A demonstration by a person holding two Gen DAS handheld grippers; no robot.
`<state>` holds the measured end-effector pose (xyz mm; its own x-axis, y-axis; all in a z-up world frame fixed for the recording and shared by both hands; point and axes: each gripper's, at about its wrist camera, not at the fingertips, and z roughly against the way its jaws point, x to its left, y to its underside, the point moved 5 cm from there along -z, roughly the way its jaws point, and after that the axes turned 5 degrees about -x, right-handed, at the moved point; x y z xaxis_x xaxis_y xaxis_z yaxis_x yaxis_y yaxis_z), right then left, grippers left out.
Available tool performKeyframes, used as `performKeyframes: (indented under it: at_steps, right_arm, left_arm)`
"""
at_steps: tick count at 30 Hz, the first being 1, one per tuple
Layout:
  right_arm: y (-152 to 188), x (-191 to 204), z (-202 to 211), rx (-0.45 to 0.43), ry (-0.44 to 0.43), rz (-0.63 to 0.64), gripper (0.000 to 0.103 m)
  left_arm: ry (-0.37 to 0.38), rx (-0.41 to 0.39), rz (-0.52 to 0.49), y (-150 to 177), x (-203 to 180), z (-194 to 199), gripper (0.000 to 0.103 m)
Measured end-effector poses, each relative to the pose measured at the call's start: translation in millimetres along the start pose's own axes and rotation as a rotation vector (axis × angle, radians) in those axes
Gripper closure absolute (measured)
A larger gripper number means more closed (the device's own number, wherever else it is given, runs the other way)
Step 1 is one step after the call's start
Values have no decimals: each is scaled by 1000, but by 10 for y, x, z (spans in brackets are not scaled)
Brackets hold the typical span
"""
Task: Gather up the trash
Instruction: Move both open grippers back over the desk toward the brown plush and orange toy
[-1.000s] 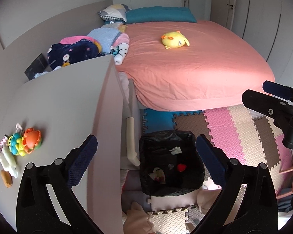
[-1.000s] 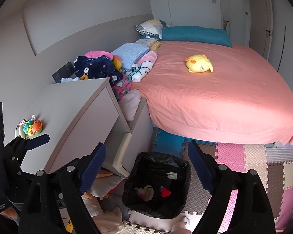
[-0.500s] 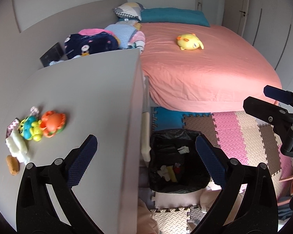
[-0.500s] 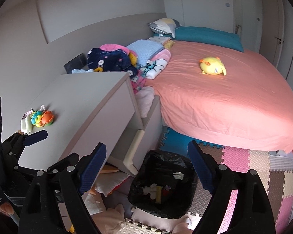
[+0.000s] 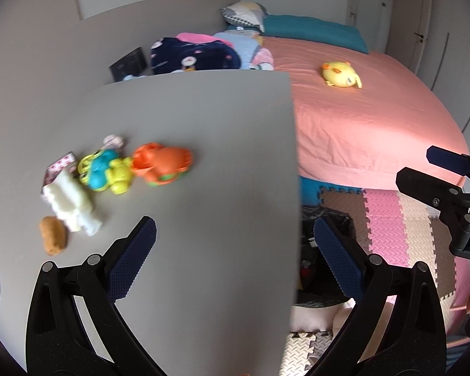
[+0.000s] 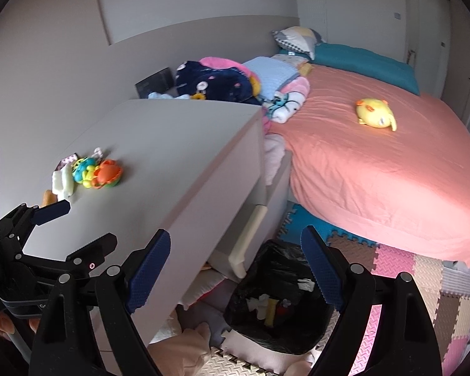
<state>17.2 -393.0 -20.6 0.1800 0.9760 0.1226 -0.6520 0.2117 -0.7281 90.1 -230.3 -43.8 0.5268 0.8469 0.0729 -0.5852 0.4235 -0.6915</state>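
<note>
Across the grey dresser top that fills the left wrist view, a small cluster sits at about nine o'clock: an orange toy, a blue-and-yellow toy touching it, a white crumpled scrap just beside those, and a brown scrap nearest the camera. Both scraps lie on the dresser, well apart from the bin. Beyond the dresser's far edge a heap of folded blankets rests against the grey wall panel, and at one o'clock a wide bed in a salmon sheet carries a yellow plush. Foam puzzle mats in pink, cream and brown cover the floor.

At the dresser's right edge the top drops straight off to the floor, and a lower drawer stands pulled out over that narrow strip between dresser and bed.

Down at six o'clock in the right wrist view stands a bin with a black liner, holding white scraps, a yellow piece and something red.

Over the dresser top the left gripper hangs with jaws spread wide, holding nothing. Above the bin, the right gripper is likewise wide apart and empty.
</note>
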Motion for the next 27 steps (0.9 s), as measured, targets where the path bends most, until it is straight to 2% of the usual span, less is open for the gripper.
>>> performKeyframes:
  at_steps: [15, 27]
  right_arm:
    - [25, 757, -350, 49, -102, 95, 18]
    - [8, 1268, -625, 83, -162, 159, 18]
  left_arm:
    - [-105, -1, 130, 311, 880, 162, 6]
    - [-161, 12, 230, 513, 1497, 224, 6]
